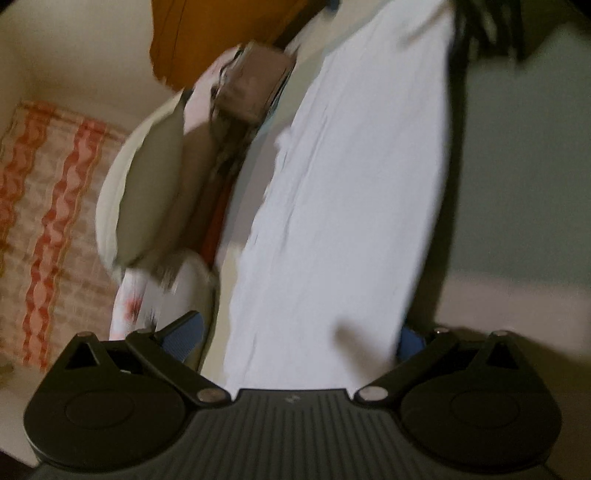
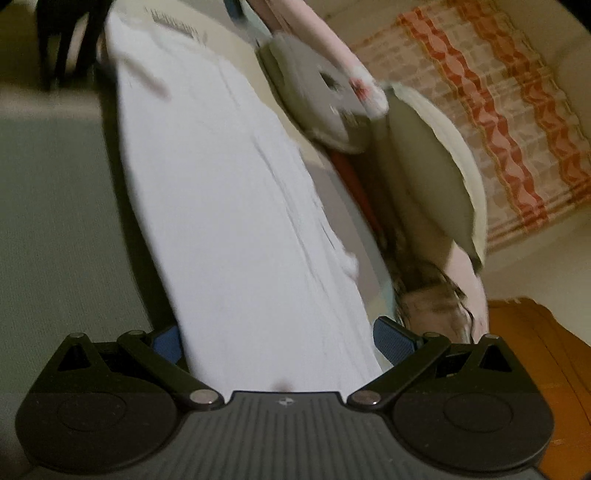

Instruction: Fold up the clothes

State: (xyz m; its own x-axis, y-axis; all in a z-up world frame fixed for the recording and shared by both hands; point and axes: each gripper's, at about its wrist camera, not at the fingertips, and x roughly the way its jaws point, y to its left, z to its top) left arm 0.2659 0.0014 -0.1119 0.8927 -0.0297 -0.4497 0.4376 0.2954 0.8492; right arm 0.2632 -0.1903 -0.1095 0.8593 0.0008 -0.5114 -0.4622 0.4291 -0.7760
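Left wrist: gripper (image 1: 295, 339) astride white garment (image 1: 343, 184)

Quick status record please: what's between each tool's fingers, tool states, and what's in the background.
garment: white cloth, stretched out between both tools, off the surface
left tool: open, fingers wide, cloth running between them; grip unclear
right tool: open, fingers wide, cloth between them; grip unclear
print: grey text on the cloth's far end in the right view
background: patterned orange curtain, grey cushion, orange fabric
image quality: motion blur in both views
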